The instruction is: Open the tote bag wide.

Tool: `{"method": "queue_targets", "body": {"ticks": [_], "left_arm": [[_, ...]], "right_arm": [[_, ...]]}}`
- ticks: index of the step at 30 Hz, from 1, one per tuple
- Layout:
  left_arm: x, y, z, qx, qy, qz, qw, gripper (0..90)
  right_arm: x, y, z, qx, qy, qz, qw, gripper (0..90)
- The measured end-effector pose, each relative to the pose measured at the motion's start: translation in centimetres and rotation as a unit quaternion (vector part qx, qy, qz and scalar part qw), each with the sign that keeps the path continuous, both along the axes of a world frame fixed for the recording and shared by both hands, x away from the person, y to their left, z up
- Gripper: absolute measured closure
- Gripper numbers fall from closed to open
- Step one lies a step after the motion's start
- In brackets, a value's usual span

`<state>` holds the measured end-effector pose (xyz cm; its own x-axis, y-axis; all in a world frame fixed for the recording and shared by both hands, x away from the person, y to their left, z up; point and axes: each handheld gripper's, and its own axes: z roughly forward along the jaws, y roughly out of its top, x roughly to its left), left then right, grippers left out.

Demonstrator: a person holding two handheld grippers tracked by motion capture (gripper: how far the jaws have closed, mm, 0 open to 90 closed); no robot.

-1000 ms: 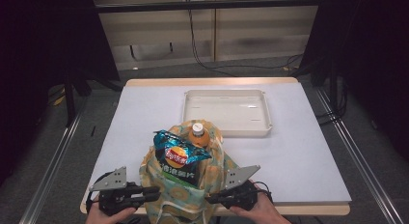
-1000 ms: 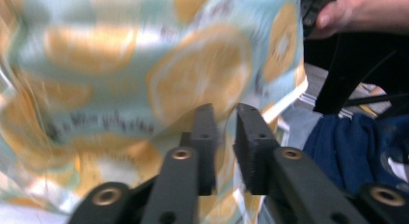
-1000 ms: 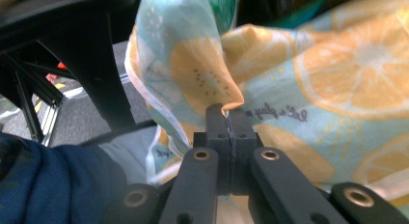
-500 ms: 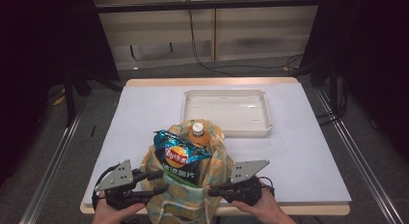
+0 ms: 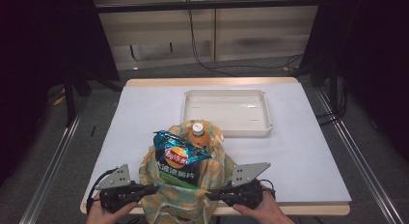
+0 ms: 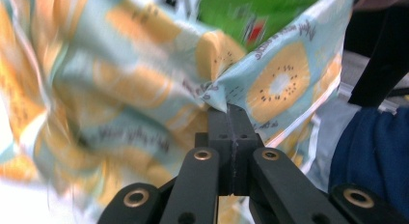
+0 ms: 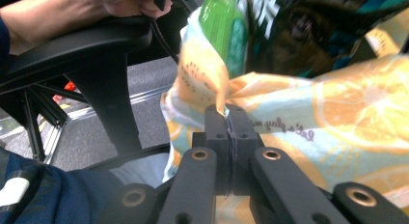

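Cloth bag [image 5: 185, 195] at near table [image 5: 144, 108] edge, chips [image 5: 176, 156] and bottle [image 5: 197, 133] inside. Left gripper [image 5: 153, 188] just closed, clenched on bag's fabric; right gripper [image 5: 212, 195] clenched on opposite side.

Dim room, evenly lit table — close views motion-blurred.

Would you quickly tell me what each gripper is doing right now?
Left gripper: just closed, pinching the fruit-print cloth bag.
Right gripper: shut, pinching the same bag's fabric on the other side.
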<state>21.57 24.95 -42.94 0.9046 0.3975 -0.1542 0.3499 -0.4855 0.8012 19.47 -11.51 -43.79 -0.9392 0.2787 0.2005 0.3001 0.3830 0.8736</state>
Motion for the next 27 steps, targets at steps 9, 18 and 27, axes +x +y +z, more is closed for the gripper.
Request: {"method": "queue_targets", "body": {"ticks": [9,18,27], "left_arm": [[1.4,0.5,-1.6,0.026,0.031,-0.006,0.9992,90.0],[1.7,1.0,-2.7,0.057,0.052,-0.005,0.997,90.0],[1.4,2.2,-1.1,-0.016,0.032,-0.005,0.9994,77.6]], "right_arm": [[0.5,0.9,-3.0,-0.045,0.032,0.011,0.9984,90.0],[0.8,1.7,-4.3,-0.073,0.026,0.019,0.9968,90.0],[0.5,-0.4,-0.9,-0.04,-0.002,0.0,0.9992,61.0]]}}
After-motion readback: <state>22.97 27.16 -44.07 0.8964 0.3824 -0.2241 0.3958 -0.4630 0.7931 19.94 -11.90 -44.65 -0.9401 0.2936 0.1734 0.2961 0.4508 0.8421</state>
